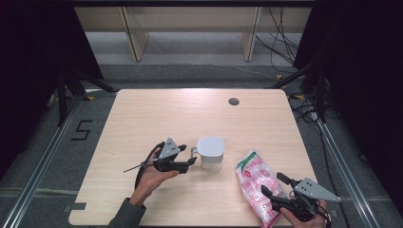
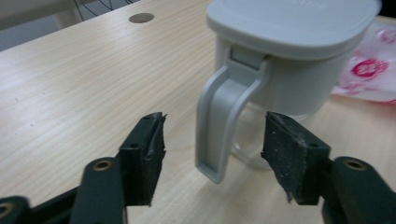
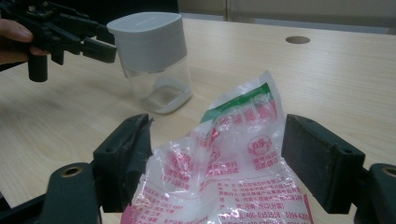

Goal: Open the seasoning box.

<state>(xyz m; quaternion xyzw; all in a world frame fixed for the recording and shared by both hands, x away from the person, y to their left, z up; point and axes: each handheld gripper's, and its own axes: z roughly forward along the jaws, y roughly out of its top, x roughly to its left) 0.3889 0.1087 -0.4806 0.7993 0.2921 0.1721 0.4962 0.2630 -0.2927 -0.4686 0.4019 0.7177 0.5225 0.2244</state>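
A clear jug [image 1: 210, 153] with a grey lid and a grey handle [image 2: 219, 121] stands upright near the middle of the wooden table [image 1: 190, 114]. My left gripper [image 1: 192, 160] is at its left side, open, one jaw on each side of the handle with a gap to both pads [image 2: 212, 140]. A red, white and green printed plastic bag [image 1: 259, 187] lies flat to the right of the jug. My right gripper [image 1: 272, 184] is at the bag's near end, open wide, with the bag [image 3: 233, 154] lying between its jaws. The right gripper view has the jug [image 3: 154, 60] and the left gripper [image 3: 70, 37] farther off.
A dark round grommet hole [image 1: 233, 101] sits near the table's far edge. Beyond the table are grey floor, loose cables [image 1: 280, 42] and wooden furniture legs [image 1: 135, 42]. Bare tabletop stretches across the far half and the left side.
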